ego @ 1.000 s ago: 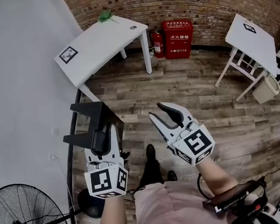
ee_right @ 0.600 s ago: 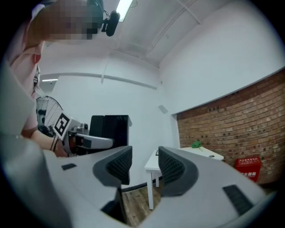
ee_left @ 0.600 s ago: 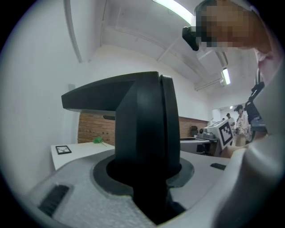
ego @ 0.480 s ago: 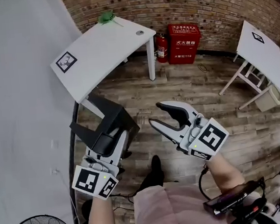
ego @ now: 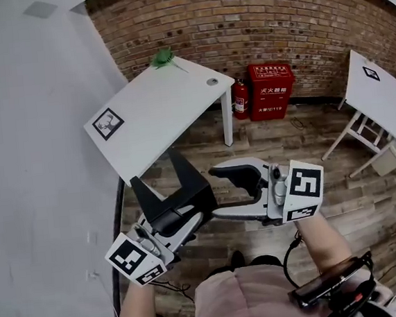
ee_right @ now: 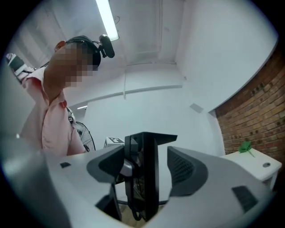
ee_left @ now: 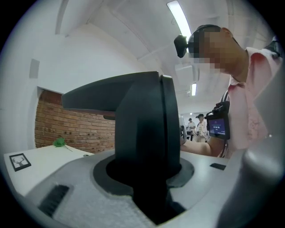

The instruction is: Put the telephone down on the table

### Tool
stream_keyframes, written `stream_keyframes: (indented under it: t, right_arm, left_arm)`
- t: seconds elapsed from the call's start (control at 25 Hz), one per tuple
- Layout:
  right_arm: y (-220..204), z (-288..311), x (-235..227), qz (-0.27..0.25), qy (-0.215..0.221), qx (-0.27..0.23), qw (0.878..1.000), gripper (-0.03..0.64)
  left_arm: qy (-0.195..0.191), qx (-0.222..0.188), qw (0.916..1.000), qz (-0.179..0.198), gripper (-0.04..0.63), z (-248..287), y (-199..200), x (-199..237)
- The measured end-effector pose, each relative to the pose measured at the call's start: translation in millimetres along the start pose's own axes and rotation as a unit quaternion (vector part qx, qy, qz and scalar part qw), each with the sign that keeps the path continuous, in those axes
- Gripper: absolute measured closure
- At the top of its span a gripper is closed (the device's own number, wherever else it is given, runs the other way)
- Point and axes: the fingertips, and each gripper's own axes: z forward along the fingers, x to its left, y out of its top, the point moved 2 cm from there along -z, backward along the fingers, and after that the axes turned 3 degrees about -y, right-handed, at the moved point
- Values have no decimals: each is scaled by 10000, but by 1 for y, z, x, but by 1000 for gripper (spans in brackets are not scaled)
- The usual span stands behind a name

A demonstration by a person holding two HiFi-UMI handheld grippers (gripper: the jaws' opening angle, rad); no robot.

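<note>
Red cabinet (ego: 272, 90): "灭火器箱", "119" beneath.

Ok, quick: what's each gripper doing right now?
Left gripper: closed on the telephone.
Right gripper: open, fingers just opening; the telephone stands between them, not clamped.

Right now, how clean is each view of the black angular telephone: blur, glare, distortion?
Head view: sharp, evenly lit, black angular telephone clear, fisheye bows the red brick wall. Left gripper view: telephone a close, soft, dark silhouette under a glaring ceiling strip light. Right gripper view: telephone sharp, backlit by the white wall.
</note>
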Motion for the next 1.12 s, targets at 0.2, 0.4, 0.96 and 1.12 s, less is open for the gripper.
stream_keyframes:
  t: [0.2, 0.4, 0.96, 1.12]
  right_arm:
    - [-4, 4, -2, 53, 464, -44, 9989, 307]
    - [-6, 14, -53, 345, 387, -26, 9987, 346]
    - [-36, -5, -200, 1076, 1006, 90, 9891, 367]
    - [-32, -5, -244, 1199, 1132, 146, 9862, 399]
  left_arm:
    - [-465, 118, 9988, 30, 434, 17, -6, -6]
    - [-798, 172, 9966, -148, 434, 32, -5, 34]
    - [-814, 377, 9946, -516, 434, 145, -37, 130]
    - [-653, 397, 9951, -620, 434, 171, -35, 168]
